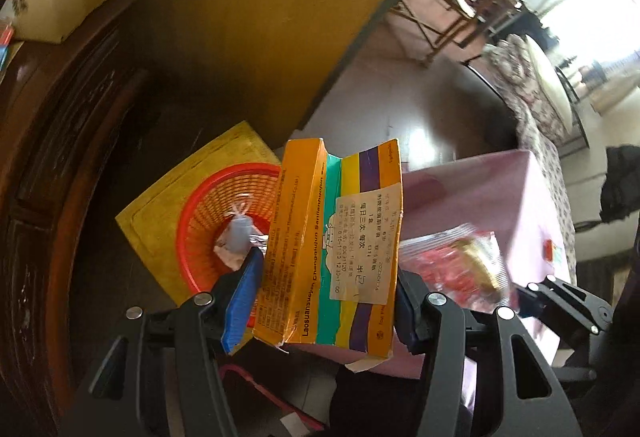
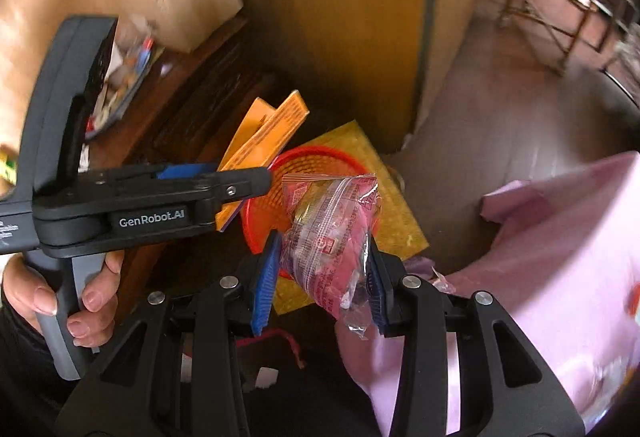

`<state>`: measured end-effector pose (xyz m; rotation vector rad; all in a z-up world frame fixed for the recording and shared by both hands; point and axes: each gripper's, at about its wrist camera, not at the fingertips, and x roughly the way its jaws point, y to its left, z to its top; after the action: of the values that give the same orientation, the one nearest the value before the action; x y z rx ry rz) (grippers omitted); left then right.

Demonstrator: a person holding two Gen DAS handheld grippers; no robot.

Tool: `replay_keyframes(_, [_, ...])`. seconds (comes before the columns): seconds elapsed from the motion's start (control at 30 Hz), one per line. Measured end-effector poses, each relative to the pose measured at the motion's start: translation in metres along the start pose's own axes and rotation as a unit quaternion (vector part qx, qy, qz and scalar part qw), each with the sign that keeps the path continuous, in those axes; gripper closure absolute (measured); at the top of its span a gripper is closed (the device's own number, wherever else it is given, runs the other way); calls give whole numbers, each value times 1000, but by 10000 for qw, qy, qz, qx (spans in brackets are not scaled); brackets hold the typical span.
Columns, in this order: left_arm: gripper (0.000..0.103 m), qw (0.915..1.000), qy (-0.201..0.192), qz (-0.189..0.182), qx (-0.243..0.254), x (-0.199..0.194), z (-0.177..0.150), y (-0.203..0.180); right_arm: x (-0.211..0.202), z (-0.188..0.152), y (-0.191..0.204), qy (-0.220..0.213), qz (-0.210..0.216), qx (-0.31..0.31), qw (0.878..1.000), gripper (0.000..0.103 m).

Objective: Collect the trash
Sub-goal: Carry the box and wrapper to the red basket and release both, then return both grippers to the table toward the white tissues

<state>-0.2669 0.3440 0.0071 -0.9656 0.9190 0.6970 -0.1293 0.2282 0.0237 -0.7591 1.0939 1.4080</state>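
My left claw (image 1: 324, 277) is clamped on the flattened orange medicine box (image 1: 336, 249), its long axis running forward along my fingers, the open flap end pointing away from me. My right claw (image 2: 322, 277) pinches the clear and pink snack packet (image 2: 332, 237), which bulges between the blue pads and trails a crinkled tail toward me.

What the coming drop turns on, I judge, is the red basket (image 2: 256, 237). It sits on a yellow mat (image 1: 160, 213), ahead of and below both claws. From the left wrist, the basket (image 1: 200, 221) lies to the left of the box, partly hidden behind it, so that claw would need to swing leftward to get over the rim. From the right wrist, the packet hangs directly in front of the basket's mouth, so the right claw looks the better lined up to release first; which is truly nearer I cannot tell.

The left view alone shows the basket's contents: a small knotted white bag (image 1: 240, 233) and some crumpled scraps. The right view alone shows the left claw from the side, with the hand (image 2: 60, 301) gripping its handle, and the box reaching over the basket's far left rim. A pink cloth covers the surface (image 2: 560, 237) to my right.
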Motion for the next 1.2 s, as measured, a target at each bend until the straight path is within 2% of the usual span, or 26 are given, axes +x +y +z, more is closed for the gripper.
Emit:
replay_keyframes(0.1, [45, 9998, 87, 29, -179, 7, 6, 16, 21, 9, 8, 226, 58, -155, 9996, 63])
replay_keyframes(0.27, [44, 9990, 190, 111, -397, 25, 10, 21, 52, 17, 14, 512, 119, -331, 9981, 63])
replay_keyframes(0.5, [41, 9965, 357, 196, -735, 44, 17, 40, 85, 27, 10, 654, 217, -324, 9971, 57])
replay_keyframes(0.6, [33, 9957, 405, 249, -800, 48, 16, 42, 89, 27, 9, 598, 229, -288, 9975, 54])
replay_keyframes(0.77, [30, 9956, 381, 326, -791, 46, 15, 39, 82, 25, 4, 457, 222, -210, 9985, 47])
replay_keyframes(0.87, [30, 9958, 329, 373, -763, 41, 14, 36, 73, 22, 2, 396, 191, -199, 9988, 46])
replay_keyframes(1.0, [28, 9969, 256, 404, -631, 33, 12, 26, 47, 10, -7, 177, 97, -107, 9997, 44])
replay_keyframes(1.2, [24, 9991, 194, 302, -209, 23, 7, -10, -3, -26, -44, -289, -121, 466, 9984, 43])
